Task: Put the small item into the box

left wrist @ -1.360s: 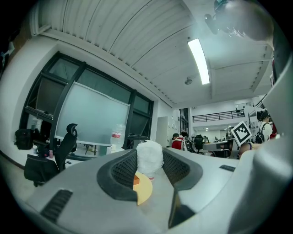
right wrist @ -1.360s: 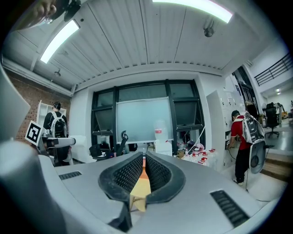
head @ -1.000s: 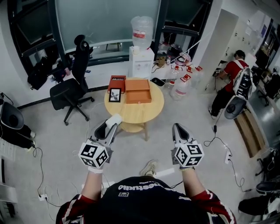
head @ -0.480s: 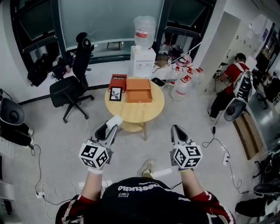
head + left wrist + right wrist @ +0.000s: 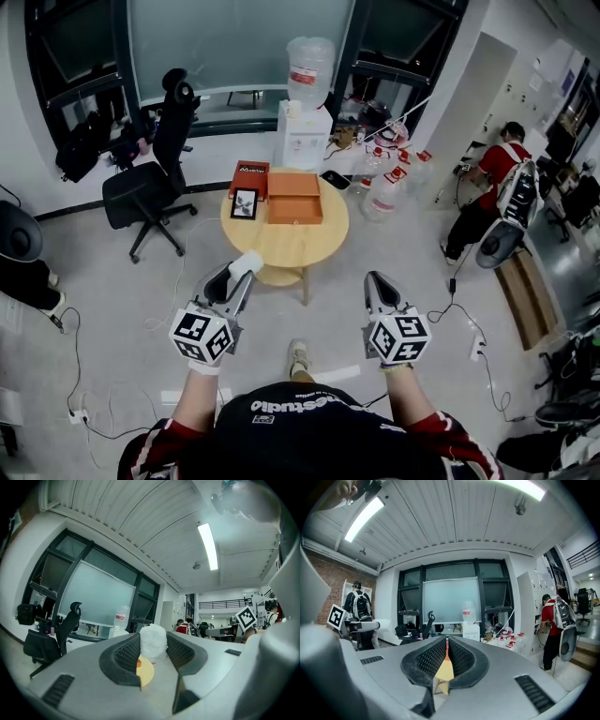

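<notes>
The left gripper [image 5: 236,277] pinches the small white item [image 5: 153,641], well apart from the box [image 5: 294,218]. The right gripper [image 5: 379,287] is pressed together and empty. The placing is not yet done.

Head view looks down; 2 gripper views face the dispenser [image 5: 303,139].

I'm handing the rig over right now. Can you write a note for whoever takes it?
Left gripper: shut on the small white item.
Right gripper: fingers together, empty.
Open orange box: on the round wooden table, well ahead of both grippers.
Done: item in hand.
Left: approach the table, put the item into the box.
</notes>
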`<state>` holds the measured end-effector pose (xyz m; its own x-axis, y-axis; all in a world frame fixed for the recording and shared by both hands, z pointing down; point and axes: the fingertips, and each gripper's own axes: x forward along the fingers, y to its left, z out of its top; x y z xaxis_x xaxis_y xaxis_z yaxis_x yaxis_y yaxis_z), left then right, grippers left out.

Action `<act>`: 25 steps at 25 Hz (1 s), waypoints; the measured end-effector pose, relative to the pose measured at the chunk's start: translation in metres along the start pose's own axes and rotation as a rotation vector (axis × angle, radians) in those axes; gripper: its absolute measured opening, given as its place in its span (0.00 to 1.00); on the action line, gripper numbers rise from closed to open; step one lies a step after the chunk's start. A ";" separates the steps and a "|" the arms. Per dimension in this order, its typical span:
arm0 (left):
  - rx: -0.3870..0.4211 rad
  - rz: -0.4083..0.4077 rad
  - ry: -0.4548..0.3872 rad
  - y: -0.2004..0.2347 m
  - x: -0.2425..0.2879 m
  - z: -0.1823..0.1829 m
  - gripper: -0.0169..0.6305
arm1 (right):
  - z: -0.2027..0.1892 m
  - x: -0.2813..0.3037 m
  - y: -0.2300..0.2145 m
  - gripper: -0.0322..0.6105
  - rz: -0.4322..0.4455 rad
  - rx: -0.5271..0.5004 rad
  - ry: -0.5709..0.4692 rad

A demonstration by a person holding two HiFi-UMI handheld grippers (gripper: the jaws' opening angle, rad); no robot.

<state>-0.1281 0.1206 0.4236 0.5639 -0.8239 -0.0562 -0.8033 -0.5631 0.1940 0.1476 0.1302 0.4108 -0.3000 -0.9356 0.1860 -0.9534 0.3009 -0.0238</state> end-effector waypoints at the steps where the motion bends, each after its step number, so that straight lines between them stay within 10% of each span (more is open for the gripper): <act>1: 0.001 0.003 -0.002 0.001 0.002 0.001 0.30 | 0.001 0.003 -0.001 0.10 0.004 -0.002 -0.001; 25: 0.046 0.014 0.014 0.039 0.101 0.019 0.30 | 0.030 0.102 -0.048 0.10 0.067 0.017 -0.022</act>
<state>-0.1059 0.0143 0.4063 0.5549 -0.8309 -0.0405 -0.8189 -0.5541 0.1495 0.1616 0.0150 0.4014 -0.3639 -0.9172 0.1621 -0.9314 0.3602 -0.0523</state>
